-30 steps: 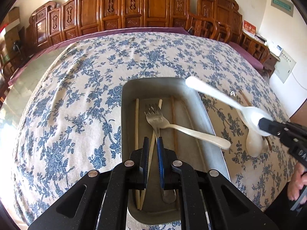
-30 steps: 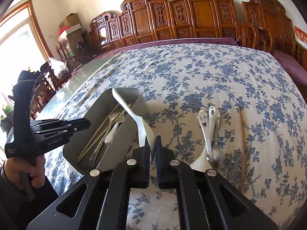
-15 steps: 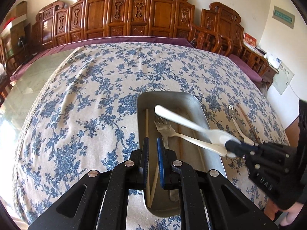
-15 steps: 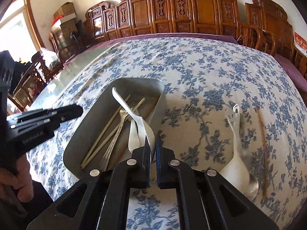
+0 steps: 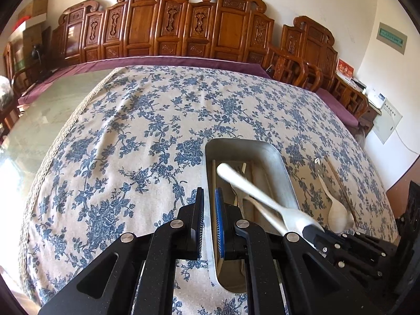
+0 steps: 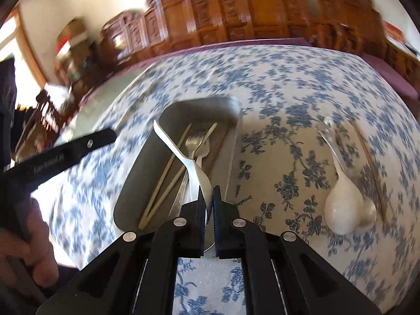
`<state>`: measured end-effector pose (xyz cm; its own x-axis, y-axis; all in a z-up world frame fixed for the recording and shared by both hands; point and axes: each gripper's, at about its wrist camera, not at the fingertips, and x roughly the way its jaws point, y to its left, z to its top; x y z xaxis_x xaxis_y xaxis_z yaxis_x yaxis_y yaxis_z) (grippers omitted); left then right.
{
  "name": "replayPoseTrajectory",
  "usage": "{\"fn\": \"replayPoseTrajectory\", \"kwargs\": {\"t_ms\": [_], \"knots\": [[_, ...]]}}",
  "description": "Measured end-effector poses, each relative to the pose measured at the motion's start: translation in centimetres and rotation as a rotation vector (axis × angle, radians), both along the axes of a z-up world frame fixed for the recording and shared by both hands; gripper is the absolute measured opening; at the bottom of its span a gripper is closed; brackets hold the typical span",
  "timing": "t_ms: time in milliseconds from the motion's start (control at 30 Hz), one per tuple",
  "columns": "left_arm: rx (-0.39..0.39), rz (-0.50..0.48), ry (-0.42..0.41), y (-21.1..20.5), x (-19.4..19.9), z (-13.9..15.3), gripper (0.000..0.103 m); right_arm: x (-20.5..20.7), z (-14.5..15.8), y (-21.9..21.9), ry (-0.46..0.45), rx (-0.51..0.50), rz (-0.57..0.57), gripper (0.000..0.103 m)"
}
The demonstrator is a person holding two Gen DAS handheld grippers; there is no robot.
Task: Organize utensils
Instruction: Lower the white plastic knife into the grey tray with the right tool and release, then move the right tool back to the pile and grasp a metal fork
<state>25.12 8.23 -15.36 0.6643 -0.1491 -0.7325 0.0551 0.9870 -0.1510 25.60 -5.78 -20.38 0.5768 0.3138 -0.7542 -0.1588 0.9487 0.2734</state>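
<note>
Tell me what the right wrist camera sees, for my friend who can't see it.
The right tongs grip a white plastic spoon over a grey metal tray that holds a fork and chopsticks, on a blue-flowered tablecloth.

The white spoon, clamped in the right hand-held gripper, is now carried from beside the metal tray to above it, over the fork and chopsticks inside. The left hand-held gripper is shifted to the tray's left rim.
</note>
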Motion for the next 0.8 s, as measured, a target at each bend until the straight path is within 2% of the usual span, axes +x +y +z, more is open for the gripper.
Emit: {"fn": "replayPoseTrajectory", "kwargs": {"t_ms": [100, 333, 433, 533, 567, 800], "knots": [[0.0, 0.0, 0.0, 0.0, 0.0, 0.0, 0.007, 0.2, -0.7, 0.5, 0.044, 0.022, -0.007, 0.006], [-0.001, 0.003, -0.003, 0.2, -0.1, 0.2, 0.007, -0.3, -1.5, 1.5, 0.068, 0.023, 0.005, 0.01], [-0.001, 0.005, -0.003, 0.3, -0.2, 0.2, 0.007, -0.6, -1.3, 1.7, 0.053, 0.013, 0.017, 0.014], [0.002, 0.005, -0.003, 0.3, -0.1, 0.2, 0.007, -0.8, -0.9, 1.5, 0.03, 0.027, 0.037, 0.027], [0.003, 0.005, -0.003, 0.2, -0.1, 0.2, 0.007, -0.7, -0.8, 1.3, 0.025, 0.034, 0.041, 0.028], [0.007, -0.007, -0.002, -0.4, 0.0, 0.0, 0.008, -0.7, 0.9, -0.6, -0.039, 0.052, 0.071, 0.028]]}}
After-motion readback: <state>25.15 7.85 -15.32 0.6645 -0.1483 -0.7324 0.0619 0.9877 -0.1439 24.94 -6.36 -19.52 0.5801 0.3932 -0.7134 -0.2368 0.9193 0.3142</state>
